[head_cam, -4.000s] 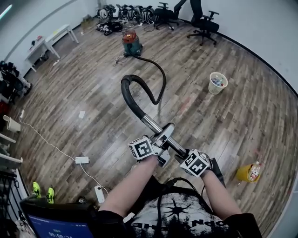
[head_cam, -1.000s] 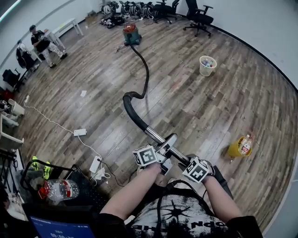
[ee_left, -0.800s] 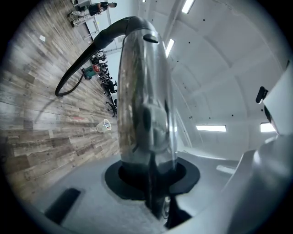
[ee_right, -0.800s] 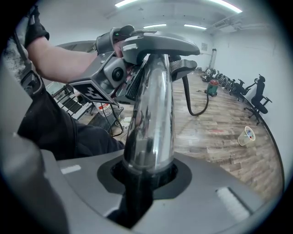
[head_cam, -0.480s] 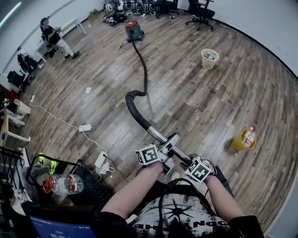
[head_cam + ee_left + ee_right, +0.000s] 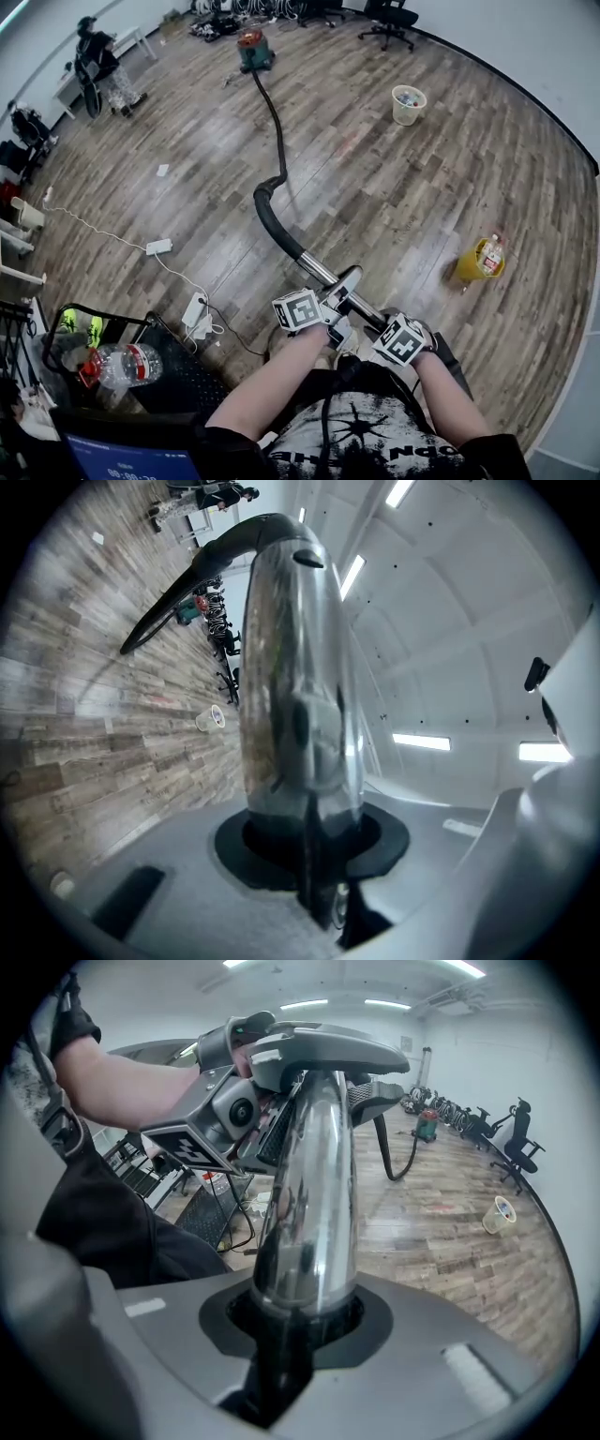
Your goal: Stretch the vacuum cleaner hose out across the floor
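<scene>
Two tools work at the near edge of the wooden plank floor (image 6: 403, 197) in the head view: the left hand-held gripper (image 6: 339, 292) and the right hand-held gripper (image 6: 386, 328), both set on a shiny chrome wand tube (image 6: 314, 267). From the tube's far end a black ribbed vacuum hose (image 6: 267, 214) arches up, drops to the floor and runs with only slight bends to the red-and-teal canister vacuum cleaner (image 6: 251, 49) near the far edge. A white waste basket (image 6: 408, 103) stands well apart from the hose, and a yellow bucket (image 6: 476, 262) sits near the right edge.

In the left gripper view, the jaws are partly closed and clamped on the chrome tube, with the hose curving away beyond it.

In the right gripper view, the jaws clamp the same tube, and the left hand-held gripper holds it just ahead.
</scene>
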`<state>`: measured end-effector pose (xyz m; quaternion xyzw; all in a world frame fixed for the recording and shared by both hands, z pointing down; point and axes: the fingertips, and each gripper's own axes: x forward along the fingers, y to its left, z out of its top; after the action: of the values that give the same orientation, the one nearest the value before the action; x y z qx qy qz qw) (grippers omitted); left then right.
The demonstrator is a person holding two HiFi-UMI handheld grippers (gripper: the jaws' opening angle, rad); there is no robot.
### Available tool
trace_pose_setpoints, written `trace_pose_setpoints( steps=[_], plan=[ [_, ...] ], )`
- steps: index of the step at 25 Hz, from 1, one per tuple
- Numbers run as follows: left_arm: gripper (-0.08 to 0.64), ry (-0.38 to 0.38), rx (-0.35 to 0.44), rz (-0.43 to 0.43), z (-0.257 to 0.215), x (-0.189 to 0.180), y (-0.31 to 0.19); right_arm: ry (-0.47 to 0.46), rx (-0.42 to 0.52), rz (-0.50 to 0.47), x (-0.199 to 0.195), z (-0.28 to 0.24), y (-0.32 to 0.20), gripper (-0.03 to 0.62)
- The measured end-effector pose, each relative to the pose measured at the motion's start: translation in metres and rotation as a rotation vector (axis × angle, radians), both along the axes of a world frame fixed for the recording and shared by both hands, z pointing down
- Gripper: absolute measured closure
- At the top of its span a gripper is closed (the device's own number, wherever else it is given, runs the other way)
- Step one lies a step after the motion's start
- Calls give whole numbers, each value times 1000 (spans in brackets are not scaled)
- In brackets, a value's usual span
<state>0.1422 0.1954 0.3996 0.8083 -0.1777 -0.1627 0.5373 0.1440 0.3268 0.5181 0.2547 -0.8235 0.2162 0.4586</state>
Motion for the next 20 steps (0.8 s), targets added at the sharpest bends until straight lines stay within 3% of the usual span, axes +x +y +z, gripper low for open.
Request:
trace_pose_setpoints(
  steps=[11, 20],
  plan=[
    [472, 46, -39, 74, 15, -12, 64, 49, -39, 89, -17, 9, 70, 500],
    [472, 58, -64, 85, 18, 10, 99, 67, -59, 100, 6, 11, 106, 500]
  ],
)
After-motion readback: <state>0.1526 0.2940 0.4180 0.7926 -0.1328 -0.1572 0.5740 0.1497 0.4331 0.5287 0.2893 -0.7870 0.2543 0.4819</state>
